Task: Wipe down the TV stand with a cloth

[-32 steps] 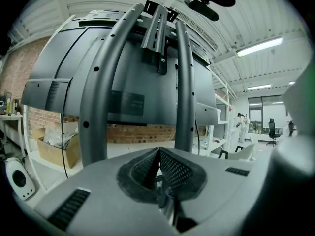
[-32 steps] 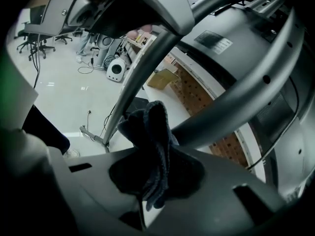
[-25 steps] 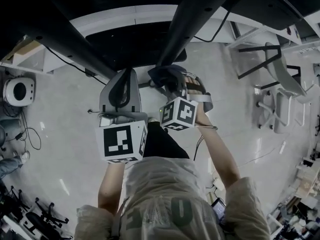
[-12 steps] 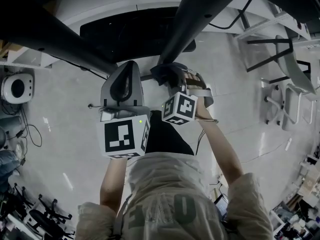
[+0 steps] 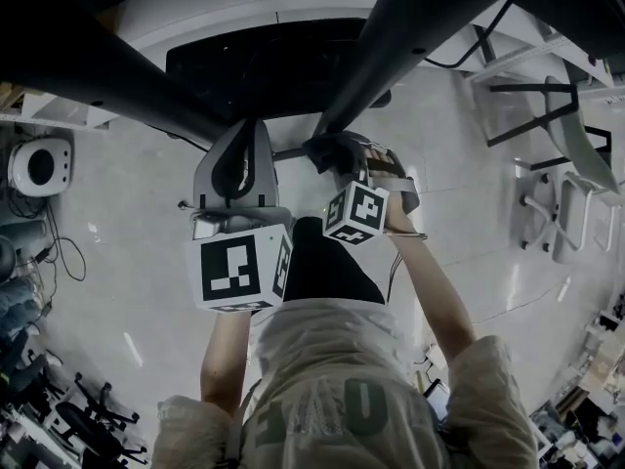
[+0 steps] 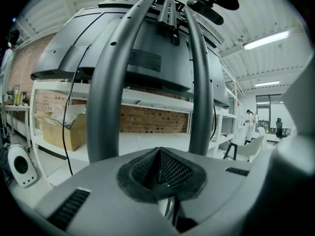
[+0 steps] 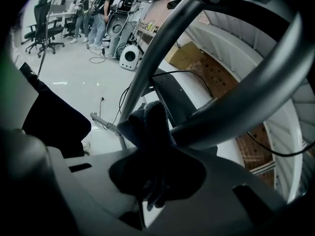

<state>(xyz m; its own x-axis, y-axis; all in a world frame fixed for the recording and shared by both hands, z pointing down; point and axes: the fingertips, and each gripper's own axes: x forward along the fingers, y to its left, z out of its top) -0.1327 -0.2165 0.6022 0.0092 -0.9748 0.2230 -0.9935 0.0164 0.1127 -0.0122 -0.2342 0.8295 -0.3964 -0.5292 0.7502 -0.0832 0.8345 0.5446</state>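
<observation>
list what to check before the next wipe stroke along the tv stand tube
1. Grip: cloth clamped in the right tongs: ok.
2. Contact: cloth lying against the stand tube: ok, it appears to touch.
3. Left tongs shut and empty: ok.
4. Left tongs clear of the uprights ahead: ok, apart from them.
5. Dust left on the stand tube: cannot tell, too dark.
</observation>
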